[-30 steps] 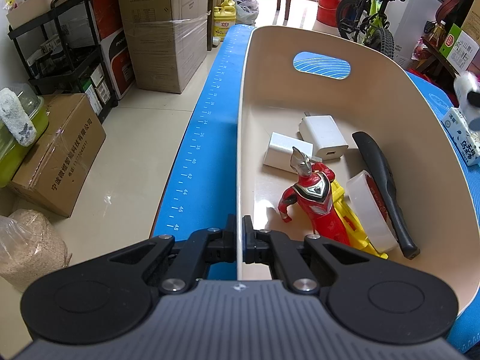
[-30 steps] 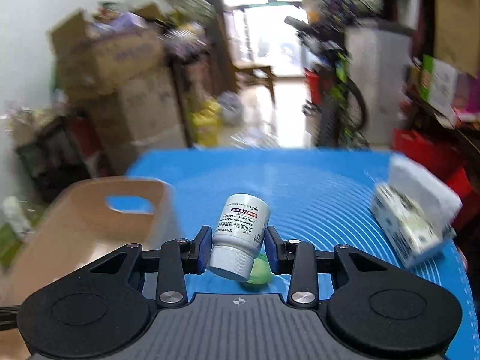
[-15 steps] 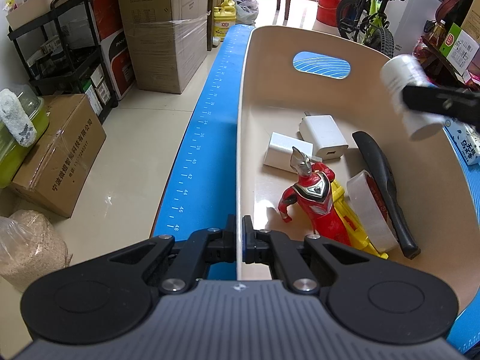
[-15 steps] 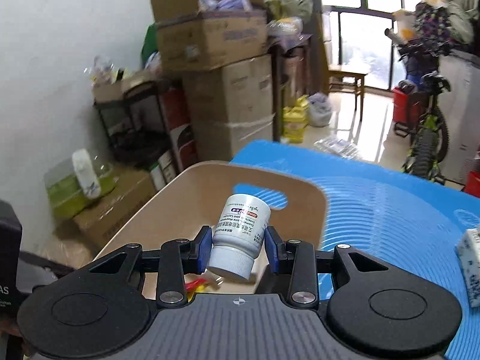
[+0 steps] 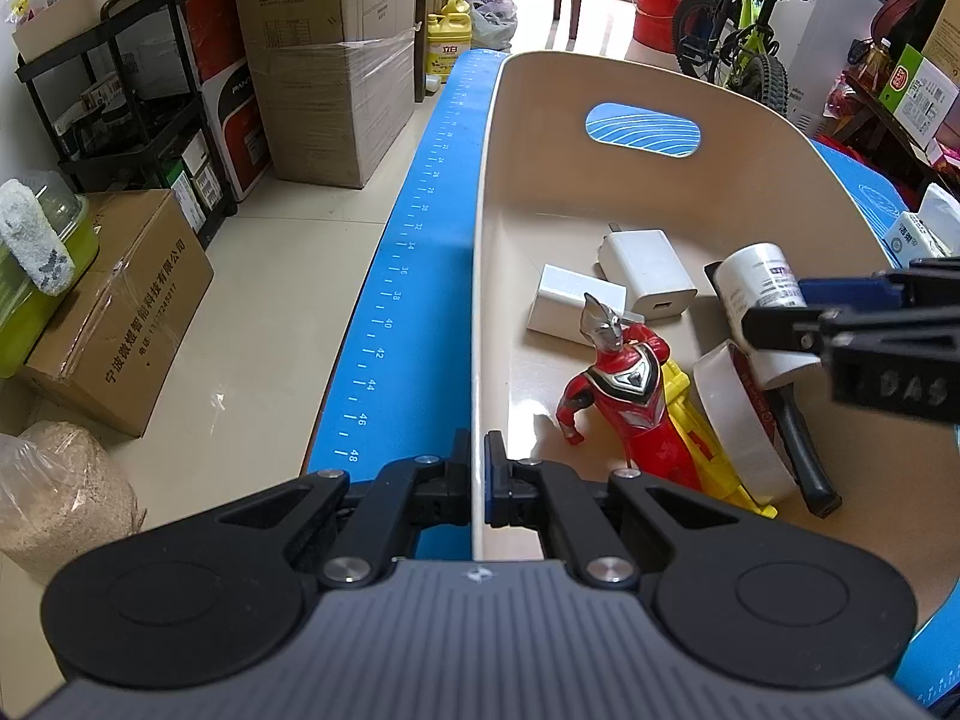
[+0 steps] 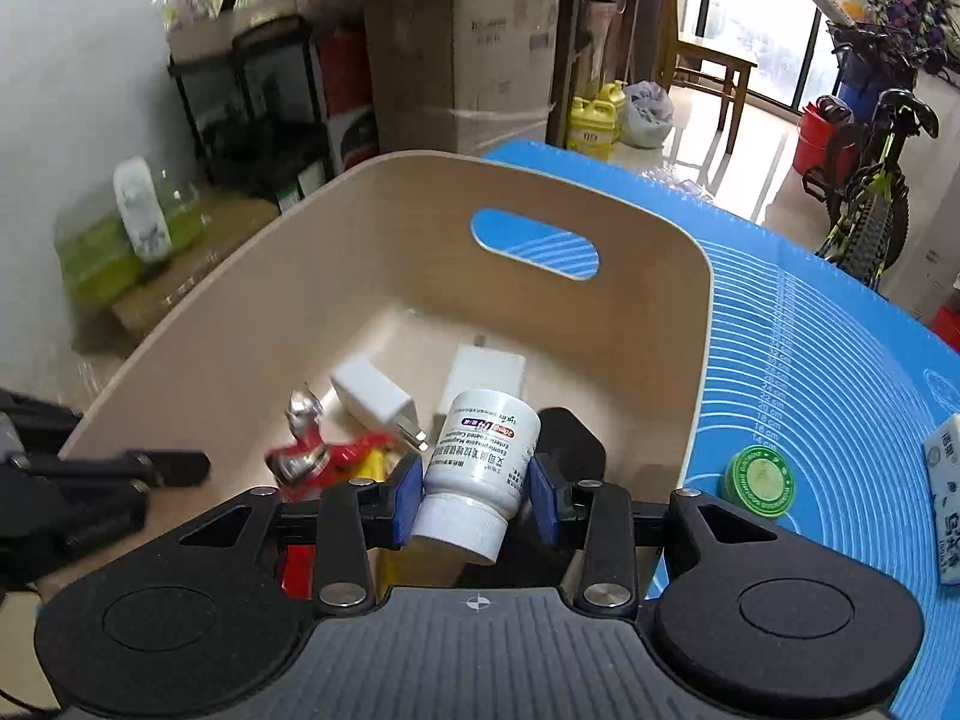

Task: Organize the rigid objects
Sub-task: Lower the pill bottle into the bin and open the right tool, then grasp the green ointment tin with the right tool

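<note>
A beige basket (image 5: 600, 84) stands on the blue mat. My left gripper (image 5: 478, 471) is shut on its near-left rim. Inside lie two white chargers (image 5: 648, 273), a red and silver figure (image 5: 630, 384), a yellow toy (image 5: 708, 450), a tape roll (image 5: 738, 426) and a black-handled tool (image 5: 804, 456). My right gripper (image 6: 477, 495) hangs over the basket's right side with a white pill bottle (image 6: 486, 450), cap toward me, between its blue pads (image 6: 408, 495). Its jaws are opening, and the pads still touch the bottle's sides. In the left wrist view the bottle (image 5: 759, 285) hovers above the tool.
A green round tin (image 6: 759, 480) and a tissue pack (image 6: 948, 492) lie on the blue mat (image 6: 810, 360) right of the basket. Cardboard boxes (image 5: 324, 60), a black shelf (image 5: 120, 90) and a bicycle (image 5: 744, 42) stand on the floor beyond the table.
My right gripper has carried the bottle leftward from above the mat to over the basket and lowered it inside. The left gripper and the basket have stayed put.
</note>
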A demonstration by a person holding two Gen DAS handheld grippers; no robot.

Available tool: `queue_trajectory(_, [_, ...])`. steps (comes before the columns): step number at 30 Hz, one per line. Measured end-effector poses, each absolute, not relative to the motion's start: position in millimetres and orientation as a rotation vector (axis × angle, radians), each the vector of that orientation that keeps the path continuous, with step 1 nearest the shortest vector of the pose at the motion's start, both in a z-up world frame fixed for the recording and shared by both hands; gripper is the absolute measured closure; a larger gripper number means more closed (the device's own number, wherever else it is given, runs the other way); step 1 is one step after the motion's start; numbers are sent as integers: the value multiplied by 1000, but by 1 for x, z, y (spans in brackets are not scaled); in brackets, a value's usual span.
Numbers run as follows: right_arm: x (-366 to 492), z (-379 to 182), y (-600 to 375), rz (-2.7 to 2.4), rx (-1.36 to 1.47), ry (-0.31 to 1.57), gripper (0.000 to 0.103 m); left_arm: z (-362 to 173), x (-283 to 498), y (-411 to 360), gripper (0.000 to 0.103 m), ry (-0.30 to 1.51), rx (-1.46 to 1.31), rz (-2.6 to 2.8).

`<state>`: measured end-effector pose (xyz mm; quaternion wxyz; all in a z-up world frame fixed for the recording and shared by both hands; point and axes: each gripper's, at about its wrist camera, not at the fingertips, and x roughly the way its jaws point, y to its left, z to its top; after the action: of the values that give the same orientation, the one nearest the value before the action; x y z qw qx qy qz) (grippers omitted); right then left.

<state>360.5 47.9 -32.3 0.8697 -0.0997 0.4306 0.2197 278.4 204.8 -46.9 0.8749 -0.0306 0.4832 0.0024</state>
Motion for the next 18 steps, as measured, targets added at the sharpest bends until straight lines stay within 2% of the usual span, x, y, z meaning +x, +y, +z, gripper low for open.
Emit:
queue_trajectory(6, [364, -13, 23, 468, -74, 843, 52, -48, 278, 203, 99, 1008, -63, 6])
queue_trajectory(13, [363, 22, -24, 358, -81, 698, 52, -48, 278, 203, 99, 1009, -63, 6])
queue_trajectory(18, [382, 21, -65, 249, -69, 697, 52, -48, 278, 203, 99, 1008, -61, 6])
